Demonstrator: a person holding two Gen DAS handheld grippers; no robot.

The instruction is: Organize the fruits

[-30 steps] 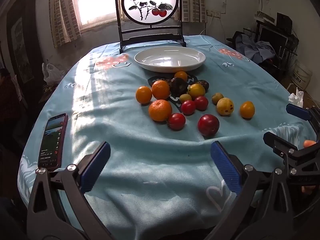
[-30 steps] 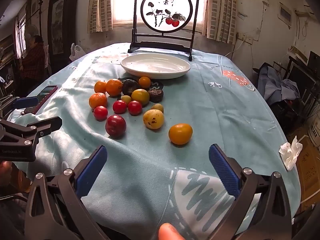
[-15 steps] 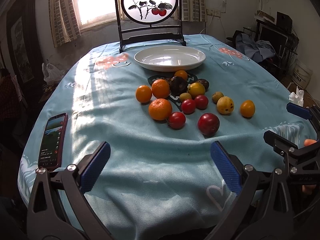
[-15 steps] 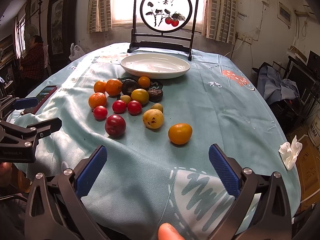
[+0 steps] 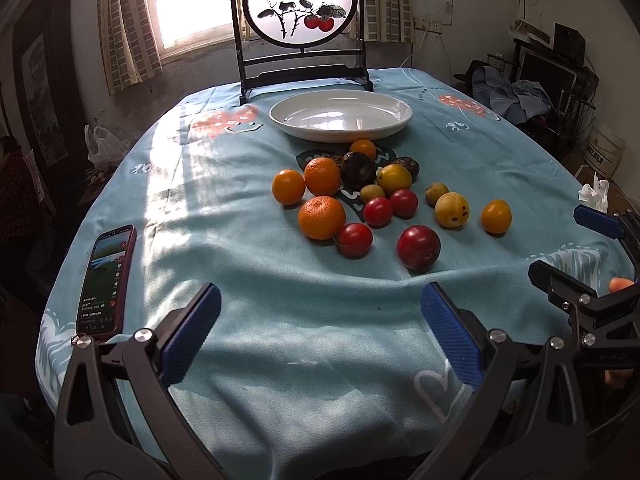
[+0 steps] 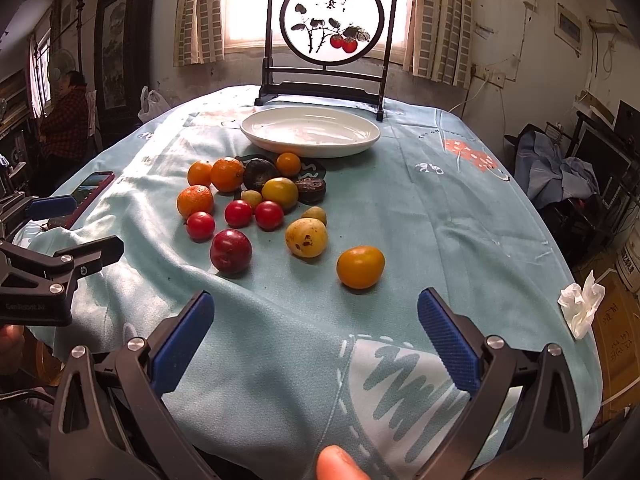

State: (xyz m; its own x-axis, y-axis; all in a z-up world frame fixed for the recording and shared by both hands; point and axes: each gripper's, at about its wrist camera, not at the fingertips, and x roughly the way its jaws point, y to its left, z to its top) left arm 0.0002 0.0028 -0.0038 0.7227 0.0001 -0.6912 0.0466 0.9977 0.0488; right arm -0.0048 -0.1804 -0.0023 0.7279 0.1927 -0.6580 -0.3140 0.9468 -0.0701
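Both tools hover low over the near edge of the worktop [image 5: 248,320] with nothing taken yet. The left hand-held gripper [image 5: 320,330] is released, its blue pads wide apart and empty; the right hand-held gripper [image 6: 316,338] is likewise spread and empty.

The main risk, by judgement, is rolling. The fruits are round and lie loose on a soft, wrinkled cloth, so a pad that touches one from the side could push it away instead of catching it. The fruits in the middle sit very close, some touching, so a closing on one there could knock its neighbours. Too strong a squeeze could also bruise the small red tomato [image 5: 354,239].

Ahead of the left hand-held gripper and a little toward its right pad lies the dark red plum [image 5: 418,247], the nearest fruit, with the tomato just beside it. Ahead of the right hand-held gripper, between its pads in the view, lies the orange fruit [image 6: 360,267], apart from the others; the spotted yellow fruit [image 6: 306,237] is just beyond it to the left. The white plate [image 6: 256,128], probably the goal, stands empty behind the whole group, far ahead of both tools. A phone [image 5: 107,278] lies outside the left pad of the left tool.
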